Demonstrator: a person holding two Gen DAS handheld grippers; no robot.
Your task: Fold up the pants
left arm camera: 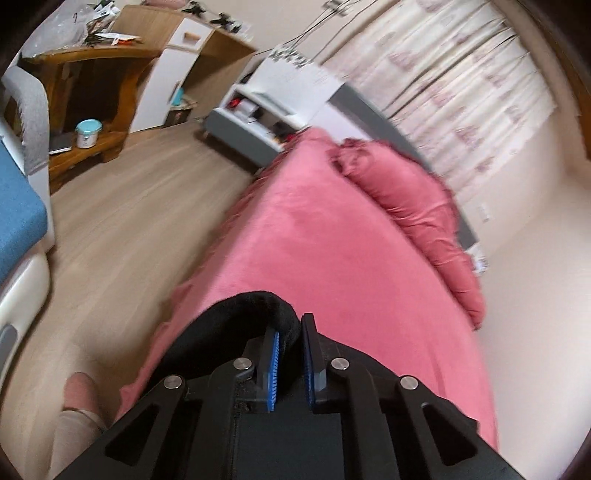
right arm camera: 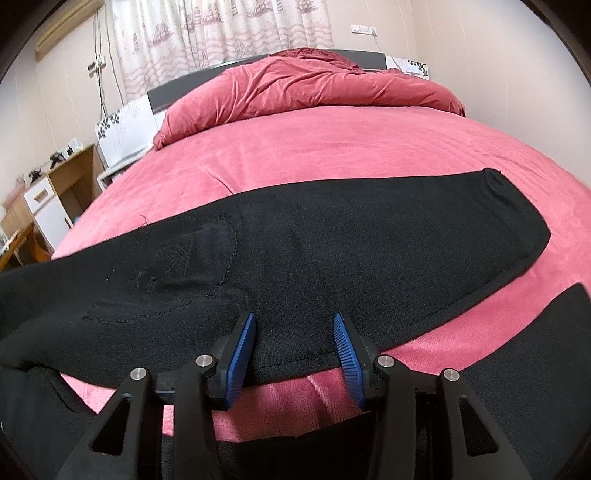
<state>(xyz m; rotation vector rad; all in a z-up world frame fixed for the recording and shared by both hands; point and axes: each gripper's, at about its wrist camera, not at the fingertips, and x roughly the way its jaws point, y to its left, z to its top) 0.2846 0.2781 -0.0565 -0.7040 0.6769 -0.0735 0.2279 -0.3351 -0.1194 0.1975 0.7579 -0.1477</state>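
Observation:
Black pants (right arm camera: 332, 251) lie spread across a pink bed cover (right arm camera: 332, 147). One leg runs to the right, its hem at the far right. A second black part (right arm camera: 535, 332) shows lower right. My right gripper (right arm camera: 293, 332) is open, its blue pads either side of the near edge of the leg, low over it. My left gripper (left arm camera: 290, 339) is shut on a fold of the black pants (left arm camera: 255, 310) and holds it above the pink bed cover (left arm camera: 332, 240).
A crumpled pink duvet (right arm camera: 314, 88) lies at the head of the bed. The left wrist view shows wooden floor (left arm camera: 129, 240), a white bedside shelf (left arm camera: 266, 107), a wooden desk (left arm camera: 85, 92) and a blue seat (left arm camera: 18, 214). Curtains (right arm camera: 229, 29) hang behind.

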